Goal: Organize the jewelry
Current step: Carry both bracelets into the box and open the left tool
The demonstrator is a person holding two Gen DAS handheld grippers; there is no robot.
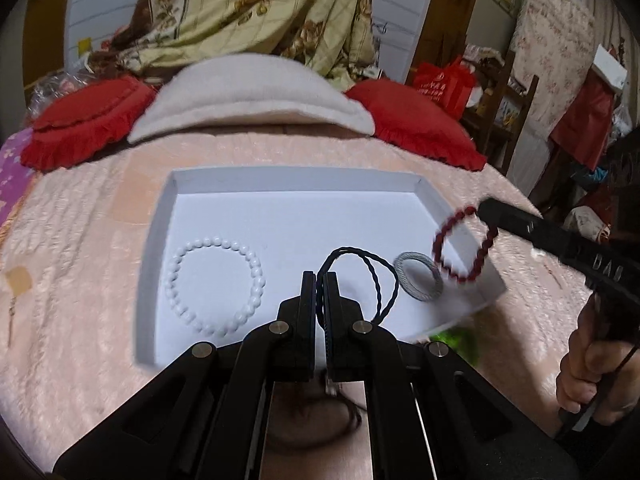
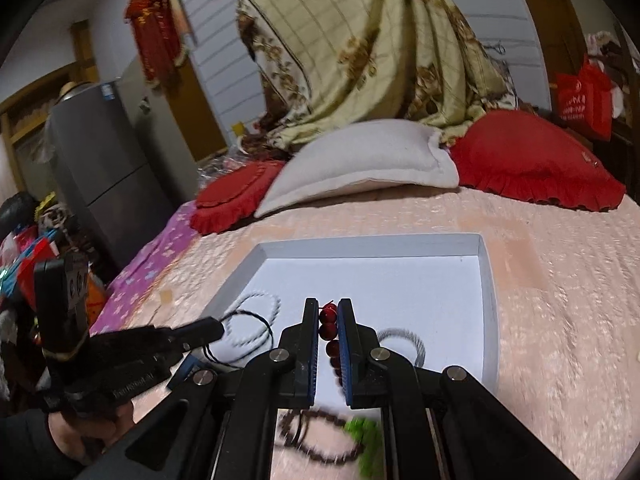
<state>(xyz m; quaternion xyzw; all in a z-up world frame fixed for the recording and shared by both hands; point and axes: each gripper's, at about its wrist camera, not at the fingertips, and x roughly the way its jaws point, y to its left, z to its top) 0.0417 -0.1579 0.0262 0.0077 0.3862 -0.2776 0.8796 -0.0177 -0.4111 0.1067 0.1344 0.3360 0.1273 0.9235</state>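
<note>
Both claws are carrying jewelry over the white tray (image 1: 160, 220), which is lying on the pink bedspread (image 1: 80, 240).

Left claw (image 1: 319, 280): clenched on the dark twisted cord (image 1: 376, 272), gripping it at one side of the loop. The rest of the cord is hanging out to the right, above the tray floor near the middle; whether its lower end is touching the floor cannot be told.

Right claw (image 2: 328, 320): clenched on the red bead bracelet (image 1: 464, 244), several beads showing between its fingers in the right wrist view. In the left wrist view the bracelet is dangling over the tray's right wall, not yet set down.

Already lying inside the tray: white bead bracelet (image 1: 216, 284) on the left and grey braided ring (image 1: 418, 276) on the right, well apart. Still outside, on the bedspread just in front of the tray's near edge: a brown bead bracelet (image 2: 320, 436) and something green (image 2: 368, 440), both blurred.

Judgement: placing step is under way, roughly midway through the task. Next move likely calls for lowering each piece onto bare tray floor, the cord between the white bracelet and grey ring, the red one into the open area toward the far right, then releasing without tangling the loops.
</note>
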